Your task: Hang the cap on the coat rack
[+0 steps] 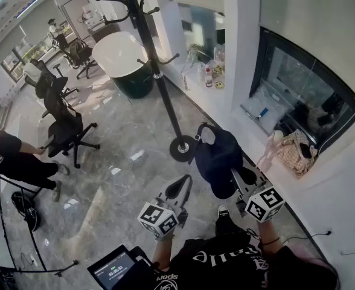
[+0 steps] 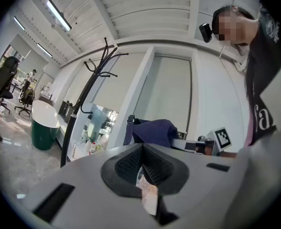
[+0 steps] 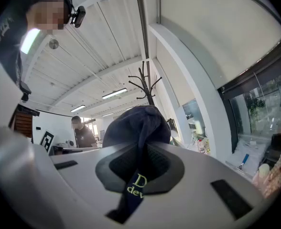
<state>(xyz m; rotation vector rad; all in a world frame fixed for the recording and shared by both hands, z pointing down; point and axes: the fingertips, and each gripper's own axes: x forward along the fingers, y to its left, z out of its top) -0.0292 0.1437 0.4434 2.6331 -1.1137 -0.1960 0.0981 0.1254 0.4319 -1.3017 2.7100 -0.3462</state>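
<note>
Office: swivel chairs (image 1: 66, 127), coat rack (image 1: 159, 76)

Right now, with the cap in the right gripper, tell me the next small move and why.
Probably carry the right gripper forward and left toward the coat rack, raising it. Its jaws are shut on the cap, which hangs apart from the rack, on none of its hooks.

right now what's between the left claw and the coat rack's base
Just bare marble floor between the left claw and the coat rack base, as the head view shows.
</note>
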